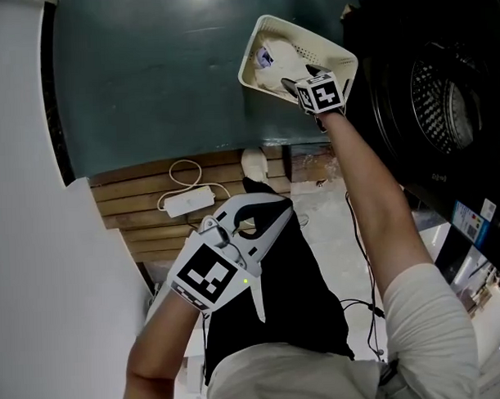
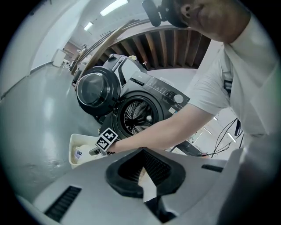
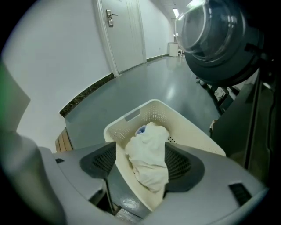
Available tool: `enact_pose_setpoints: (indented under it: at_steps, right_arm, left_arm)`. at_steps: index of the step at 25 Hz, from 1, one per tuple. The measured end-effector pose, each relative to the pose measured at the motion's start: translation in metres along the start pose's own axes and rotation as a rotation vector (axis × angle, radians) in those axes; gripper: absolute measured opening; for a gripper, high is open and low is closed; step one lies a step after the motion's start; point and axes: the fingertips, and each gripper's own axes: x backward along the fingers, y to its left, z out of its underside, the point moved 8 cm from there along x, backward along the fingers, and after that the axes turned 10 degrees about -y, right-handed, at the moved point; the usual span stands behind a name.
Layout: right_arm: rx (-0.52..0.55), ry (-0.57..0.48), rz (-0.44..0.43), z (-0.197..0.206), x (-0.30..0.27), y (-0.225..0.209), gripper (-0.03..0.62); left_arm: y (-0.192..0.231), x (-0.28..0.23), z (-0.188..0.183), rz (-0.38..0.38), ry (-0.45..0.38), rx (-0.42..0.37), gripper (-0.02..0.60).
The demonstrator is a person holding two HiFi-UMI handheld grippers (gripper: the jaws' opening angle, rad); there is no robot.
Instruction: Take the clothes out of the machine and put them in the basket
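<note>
A cream laundry basket [image 1: 253, 51] stands on the grey floor left of the black front-loading washing machine [image 1: 443, 106], whose door [image 2: 94, 90] hangs open. A white cloth [image 3: 149, 158] lies inside the basket [image 3: 131, 118]. My right gripper [image 1: 289, 85] hovers just above the basket, its jaws apart, and the cloth shows below and between them without being pinched. My left gripper [image 1: 268, 208] is held back near my body, pointing toward the machine's drum [image 2: 136, 116]. Its fingertips meet, and nothing is in the hollow between its pads.
A white power strip [image 1: 189, 203] with a coiled cable lies on wooden slats beside my legs. More cables [image 1: 362, 256] trail over the floor at the right. A white wall runs along the left, and a closed door [image 3: 125, 35] stands beyond the basket.
</note>
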Motion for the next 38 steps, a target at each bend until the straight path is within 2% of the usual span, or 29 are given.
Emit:
enact_pose_setpoints:
  at_steps: [4, 8, 14, 17, 21, 26, 33, 38]
  right_arm:
    - [0.007, -0.046, 0.022, -0.006, 0.046, 0.023, 0.344]
    - [-0.007, -0.092, 0.025, -0.005, 0.095, 0.057, 0.331]
    - [-0.059, -0.213, 0.054, -0.010, 0.177, 0.110, 0.197]
    - [-0.127, -0.291, 0.055, -0.007, 0.223, 0.141, 0.122]
    - [-0.153, -0.354, 0.059, 0.002, 0.281, 0.178, 0.039]
    - [-0.136, -0.379, 0.066, 0.017, 0.347, 0.223, 0.011]
    - [-0.116, -0.435, 0.019, 0.029, 0.441, 0.297, 0.005]
    - [-0.121, -0.494, -0.022, 0.033, 0.510, 0.345, 0.005]
  left_arm:
    - [-0.033, 0.021, -0.002, 0.025, 0.007, -0.046, -0.003]
    - [-0.073, 0.049, 0.002, 0.037, 0.010, -0.058, -0.003]
    - [-0.127, 0.095, 0.008, 0.045, 0.000, -0.105, -0.003]
    - [-0.154, 0.119, 0.011, 0.037, -0.005, -0.126, -0.003]
    - [-0.181, 0.148, 0.009, 0.024, -0.023, -0.134, -0.003]
    - [-0.214, 0.178, 0.009, 0.033, -0.019, -0.173, -0.003]
    - [-0.265, 0.218, 0.010, 0.043, -0.025, -0.189, -0.003]
    - [-0.295, 0.244, 0.003, 0.022, -0.038, -0.220, -0.003]
